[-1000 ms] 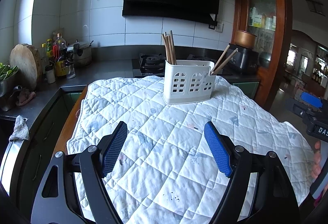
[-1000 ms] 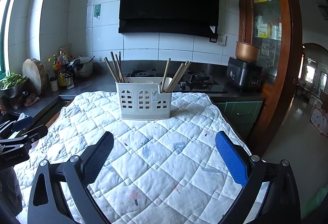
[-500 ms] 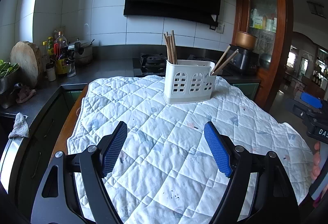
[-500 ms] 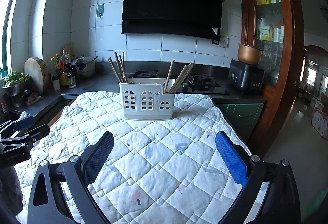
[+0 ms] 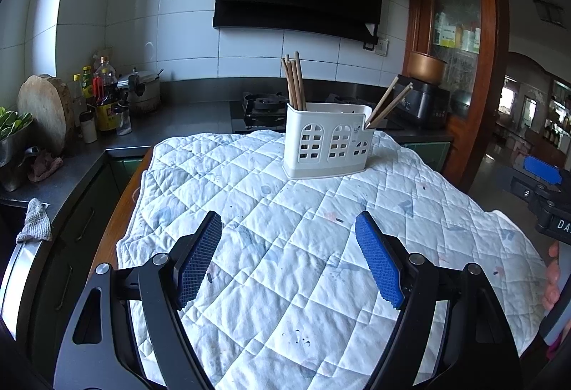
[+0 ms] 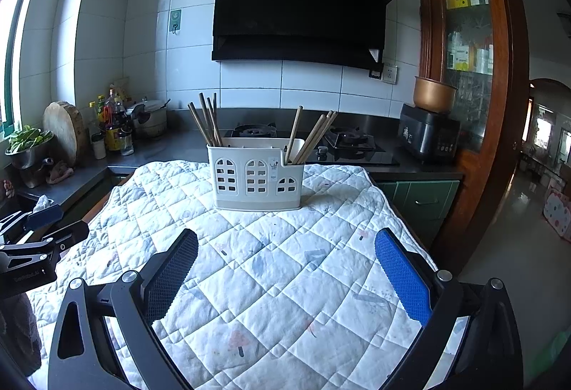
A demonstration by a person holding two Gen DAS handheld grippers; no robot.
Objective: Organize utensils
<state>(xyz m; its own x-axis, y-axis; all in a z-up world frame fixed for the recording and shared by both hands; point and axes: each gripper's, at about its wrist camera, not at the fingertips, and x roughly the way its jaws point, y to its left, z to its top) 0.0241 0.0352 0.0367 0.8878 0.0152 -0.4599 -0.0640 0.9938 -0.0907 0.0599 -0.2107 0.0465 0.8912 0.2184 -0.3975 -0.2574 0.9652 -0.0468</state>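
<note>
A white utensil holder stands upright at the far end of a table covered by a white quilted cloth. Wooden chopsticks stand in its left compartment and lean in its right compartment. My left gripper is open and empty above the near part of the cloth. My right gripper is open and empty, also well short of the holder. Each gripper shows at the edge of the other's view.
A dark counter runs behind and to the left, with bottles, a round wooden board, a pot and a gas hob. A rice cooker and a wooden cabinet stand at the right.
Both grippers have tilted or drawn back slightly, so the holder sits a little lower in both views. Both stay open and empty.
</note>
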